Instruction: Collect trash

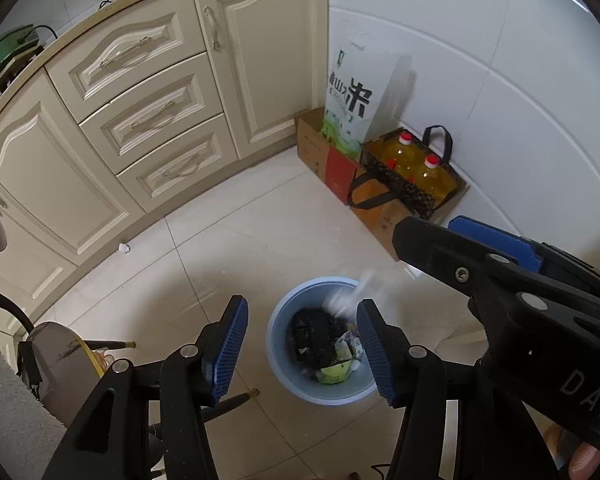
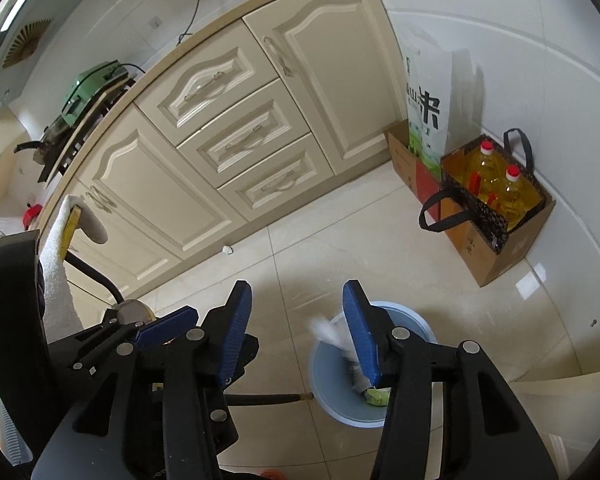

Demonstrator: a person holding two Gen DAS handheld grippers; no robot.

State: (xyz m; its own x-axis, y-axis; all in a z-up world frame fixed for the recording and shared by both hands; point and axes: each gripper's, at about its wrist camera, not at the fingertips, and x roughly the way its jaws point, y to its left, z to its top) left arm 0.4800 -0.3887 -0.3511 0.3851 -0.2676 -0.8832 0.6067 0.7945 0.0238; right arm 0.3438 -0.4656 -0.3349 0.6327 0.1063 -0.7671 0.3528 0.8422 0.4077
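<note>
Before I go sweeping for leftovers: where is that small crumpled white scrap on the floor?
The white scrap lies on the floor tiles against the cabinet base, left of and beyond the blue bin in both wrist views.

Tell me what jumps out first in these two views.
The pale blue trash bin on the tile floor below both tongs, with a blurred white scrap dropping into it. By the wall, a carton holds a rice bag and oil bottles. A crumpled white wad lies by the cabinets.
</note>
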